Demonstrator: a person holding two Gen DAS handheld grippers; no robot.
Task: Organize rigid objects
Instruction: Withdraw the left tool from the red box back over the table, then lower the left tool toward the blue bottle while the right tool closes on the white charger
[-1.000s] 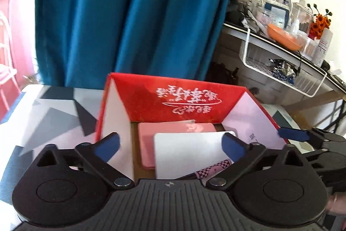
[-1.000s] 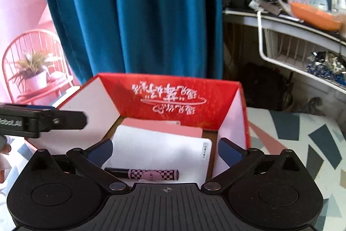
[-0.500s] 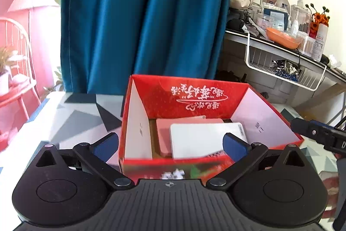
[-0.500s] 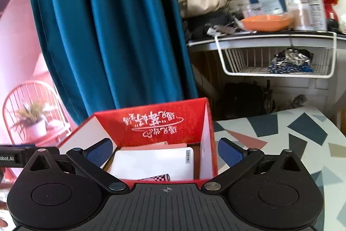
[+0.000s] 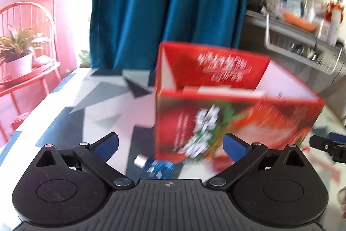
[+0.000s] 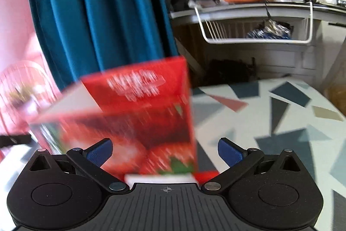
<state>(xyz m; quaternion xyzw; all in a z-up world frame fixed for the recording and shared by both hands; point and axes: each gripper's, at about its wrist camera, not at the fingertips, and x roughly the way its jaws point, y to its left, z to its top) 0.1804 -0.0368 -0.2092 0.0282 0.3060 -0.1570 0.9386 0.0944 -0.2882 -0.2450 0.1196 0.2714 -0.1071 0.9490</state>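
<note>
On the table (image 5: 90,105), with its grey, white and dark triangle pattern, stands an open-topped red box (image 5: 233,114), printed with a strawberry picture and white lettering on its near face. Both views are smeared by motion blur, so the print cannot be read. In the left wrist view the box sits right of centre, and the edges of flat white and pink items (image 5: 216,89) just show above its near wall. A small blue object with a silver end (image 5: 155,163) lies on the table at the foot of the box, close in front of the left tool (image 5: 170,144), whose blue-padded fingers are spread wide with nothing between them. The black tip of the other tool shows at the far right edge of that view. In the right wrist view the box fills the left and centre, and the right tool (image 6: 165,152) is also spread wide and empty, just short of the box's near face. Behind hang a teal curtain (image 5: 168,3) and, to the right, a cluttered shelf (image 6: 259,5).
</note>
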